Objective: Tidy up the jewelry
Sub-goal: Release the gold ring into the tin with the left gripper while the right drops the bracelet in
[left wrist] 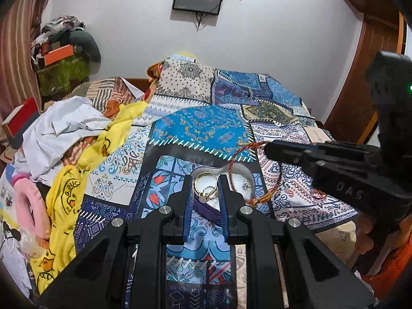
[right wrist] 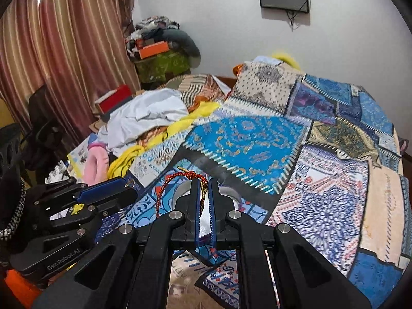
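Observation:
A heart-shaped tin [left wrist: 242, 177] with a white lining sits on the patchwork bedspread [left wrist: 206, 128], with a small silver piece [left wrist: 246, 186] inside it. My left gripper [left wrist: 205, 180] hovers over the tin's left lobe, its blue pads shut on a gold ring [left wrist: 197, 188]. My right gripper [right wrist: 204, 181] is shut on a red-and-gold braided bracelet [right wrist: 164, 188]. The bracelet's loop [left wrist: 231, 166] hangs across the tin's right side. In the left wrist view the right gripper [left wrist: 267, 149] reaches in from the right. In the right wrist view the left gripper [right wrist: 128, 193] is at the left, and my fingers mostly hide the tin [right wrist: 229, 193].
To the left of the bedspread lies a heap of cloth: a white piece [left wrist: 64, 128], a yellow duck-print one [left wrist: 67, 195] and a pink item [left wrist: 28, 200]. A red box [right wrist: 116, 97] sits further back. A curtain [right wrist: 64, 51] hangs at the left, and a wooden door [left wrist: 373, 77] is at the right.

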A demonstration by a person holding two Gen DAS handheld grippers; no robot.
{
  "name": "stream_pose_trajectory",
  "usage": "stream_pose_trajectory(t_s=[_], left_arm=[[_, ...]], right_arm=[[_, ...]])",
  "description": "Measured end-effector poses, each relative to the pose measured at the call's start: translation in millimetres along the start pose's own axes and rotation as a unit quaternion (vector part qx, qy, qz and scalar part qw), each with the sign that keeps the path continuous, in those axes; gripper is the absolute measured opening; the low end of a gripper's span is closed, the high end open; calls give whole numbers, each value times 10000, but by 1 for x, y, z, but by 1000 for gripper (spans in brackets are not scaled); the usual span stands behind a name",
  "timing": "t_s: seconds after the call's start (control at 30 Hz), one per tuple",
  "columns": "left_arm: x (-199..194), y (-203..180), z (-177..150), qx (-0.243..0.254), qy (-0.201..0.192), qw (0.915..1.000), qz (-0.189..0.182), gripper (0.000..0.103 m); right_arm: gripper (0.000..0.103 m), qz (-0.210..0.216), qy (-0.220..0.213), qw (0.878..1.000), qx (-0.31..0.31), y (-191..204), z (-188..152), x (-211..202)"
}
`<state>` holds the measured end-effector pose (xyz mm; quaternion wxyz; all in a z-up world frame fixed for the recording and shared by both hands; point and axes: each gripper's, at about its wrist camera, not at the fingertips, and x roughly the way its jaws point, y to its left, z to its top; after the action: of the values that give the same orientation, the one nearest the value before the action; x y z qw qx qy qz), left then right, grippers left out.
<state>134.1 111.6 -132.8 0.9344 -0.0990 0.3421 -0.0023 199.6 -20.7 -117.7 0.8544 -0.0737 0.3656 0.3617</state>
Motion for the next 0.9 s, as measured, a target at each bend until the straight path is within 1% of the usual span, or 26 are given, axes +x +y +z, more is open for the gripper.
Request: stream_pose_trajectory(t_s=[0.23,0.33,0.5,0.73,0.9], left_arm=[[22,7,-1,-61,158,9998,-38,18],[33,8,0,-82,232,9997,-62,18],[45,8,-1,-67,318,9994,-101,18],[54,3,-2,-20,413,9990,-163,18],[56,-5,-2,45,473,9986,-239,18]], right_arm=[[5,-77,438,9990,36,-7,-6,36],[6,-126,570,9983,80,-11,-9,45],[6,-63,735,9971,200,-18,-13,53],[7,60,855,9959,303,-22,-12,53],[7,-7,725,9969,299,-23,-11,40]])
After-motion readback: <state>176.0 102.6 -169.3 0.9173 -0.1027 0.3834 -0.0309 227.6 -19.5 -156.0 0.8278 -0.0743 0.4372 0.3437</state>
